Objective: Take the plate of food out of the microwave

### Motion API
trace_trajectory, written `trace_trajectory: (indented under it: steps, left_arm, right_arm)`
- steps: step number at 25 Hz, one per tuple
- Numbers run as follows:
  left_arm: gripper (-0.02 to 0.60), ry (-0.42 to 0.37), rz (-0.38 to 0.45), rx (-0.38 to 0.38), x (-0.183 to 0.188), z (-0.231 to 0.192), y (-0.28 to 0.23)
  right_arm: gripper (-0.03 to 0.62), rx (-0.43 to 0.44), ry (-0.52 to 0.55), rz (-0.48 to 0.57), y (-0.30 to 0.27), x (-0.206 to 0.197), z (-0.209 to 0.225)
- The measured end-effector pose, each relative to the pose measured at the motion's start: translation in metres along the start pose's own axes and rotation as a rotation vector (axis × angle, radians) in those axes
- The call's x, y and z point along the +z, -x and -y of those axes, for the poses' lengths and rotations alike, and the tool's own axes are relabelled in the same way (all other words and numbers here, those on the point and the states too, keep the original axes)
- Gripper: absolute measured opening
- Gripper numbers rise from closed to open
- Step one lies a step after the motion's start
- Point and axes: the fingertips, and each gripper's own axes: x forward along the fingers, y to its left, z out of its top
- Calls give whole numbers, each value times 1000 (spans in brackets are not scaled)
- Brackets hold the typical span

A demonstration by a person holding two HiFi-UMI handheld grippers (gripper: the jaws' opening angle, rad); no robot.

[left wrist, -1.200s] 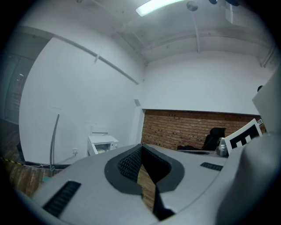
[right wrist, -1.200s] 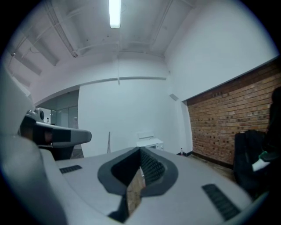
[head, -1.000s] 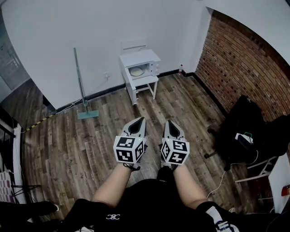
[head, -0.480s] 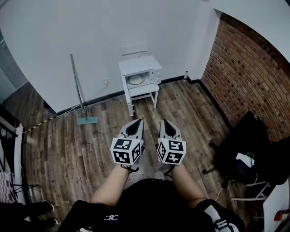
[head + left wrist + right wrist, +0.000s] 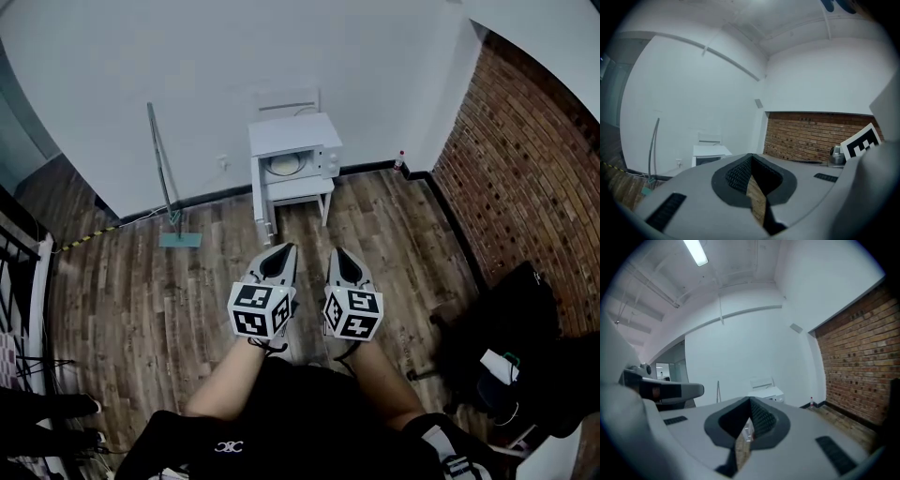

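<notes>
A white microwave (image 5: 293, 150) stands on a small white table (image 5: 302, 190) against the far wall. A pale plate (image 5: 281, 166) shows in its front opening; I cannot make out the food. My left gripper (image 5: 279, 253) and right gripper (image 5: 338, 253) are side by side over the wood floor, well short of the microwave, and point toward it. Both have their jaws together with nothing between them. In the left gripper view the microwave (image 5: 710, 157) is small and far beyond the left gripper (image 5: 750, 156). The right gripper view shows the microwave (image 5: 769, 393) just past the right gripper (image 5: 750, 401).
A long-handled mop (image 5: 170, 192) leans on the wall left of the microwave. A small bottle (image 5: 400, 159) stands in the corner by the brick wall (image 5: 525, 178). A black chair with bags (image 5: 511, 347) sits at the right. Striped tape (image 5: 89, 237) lies at the left.
The view has swung a little, so the microwave sits nearer the middle and the brick wall further right. Both grippers stay shut and side by side.
</notes>
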Motion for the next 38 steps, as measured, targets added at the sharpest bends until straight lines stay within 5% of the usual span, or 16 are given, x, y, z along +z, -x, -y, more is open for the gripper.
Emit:
trace_trajectory:
  steps: [18, 34, 38]
  left_arm:
    - [-9, 56, -31, -23, -4, -47, -142]
    - [-9, 62, -19, -76, 63, -158, -326]
    - [-9, 69, -17, -67, 69, -181, -352]
  right_arm:
    - [12, -7, 42, -64, -127, 6, 65]
    - [12, -28, 46, -76, -333, 69, 101]
    - [12, -31, 122, -70, -366, 74, 101]
